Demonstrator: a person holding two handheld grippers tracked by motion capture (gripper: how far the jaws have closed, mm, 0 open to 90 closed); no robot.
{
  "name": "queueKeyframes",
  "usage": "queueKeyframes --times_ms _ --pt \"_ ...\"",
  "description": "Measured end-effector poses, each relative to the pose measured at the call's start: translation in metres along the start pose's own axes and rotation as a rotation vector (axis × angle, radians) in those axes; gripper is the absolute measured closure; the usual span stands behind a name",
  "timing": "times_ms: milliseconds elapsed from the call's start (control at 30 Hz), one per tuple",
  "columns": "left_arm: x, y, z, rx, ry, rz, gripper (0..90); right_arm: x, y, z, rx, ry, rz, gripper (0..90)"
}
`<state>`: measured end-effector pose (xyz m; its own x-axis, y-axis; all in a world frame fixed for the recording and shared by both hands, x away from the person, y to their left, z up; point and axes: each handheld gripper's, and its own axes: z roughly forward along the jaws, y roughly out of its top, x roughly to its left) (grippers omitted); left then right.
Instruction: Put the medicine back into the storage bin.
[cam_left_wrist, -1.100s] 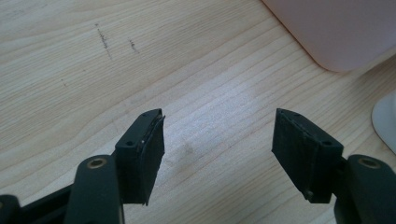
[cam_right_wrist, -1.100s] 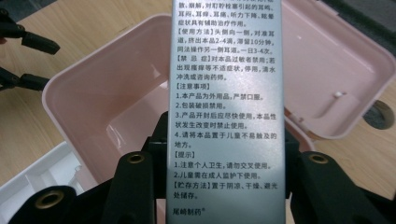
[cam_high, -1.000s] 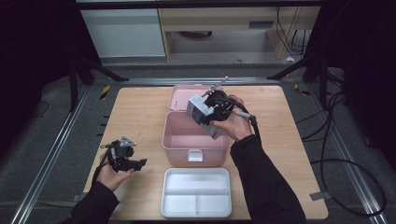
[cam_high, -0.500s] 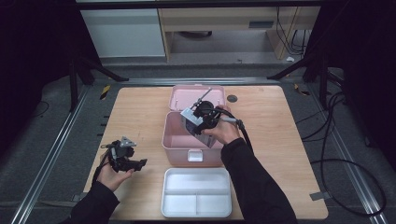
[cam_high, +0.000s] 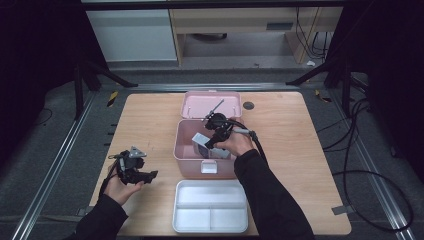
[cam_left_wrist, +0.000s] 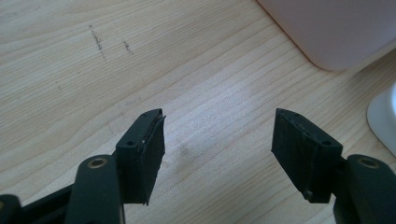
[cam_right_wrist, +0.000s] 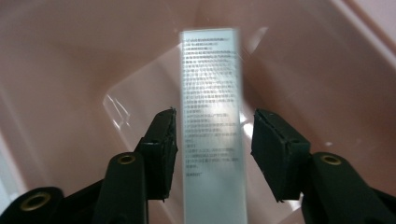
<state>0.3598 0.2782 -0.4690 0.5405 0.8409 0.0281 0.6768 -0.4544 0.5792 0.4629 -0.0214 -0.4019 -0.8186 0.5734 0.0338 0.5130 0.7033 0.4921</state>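
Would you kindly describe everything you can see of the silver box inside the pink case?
The silver box is a slim, elongated carton with a glossy, silvery-white face covered in lines of small dark print, too blurred to read. It sits in the open pink case, leaning at a tilt. It lies between the fingers of the right gripper, whose jaws have just been opening; narrow gaps show on both sides, so nothing grips it.
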Motion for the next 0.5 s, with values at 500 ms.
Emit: queueKeyframes --times_ms 500 --pt "-0.011 0.006 -0.010 -0.052 -0.050 0.081 38.5 0.008 -0.017 -0.065 -0.221 -0.049 -0.026 49.3"
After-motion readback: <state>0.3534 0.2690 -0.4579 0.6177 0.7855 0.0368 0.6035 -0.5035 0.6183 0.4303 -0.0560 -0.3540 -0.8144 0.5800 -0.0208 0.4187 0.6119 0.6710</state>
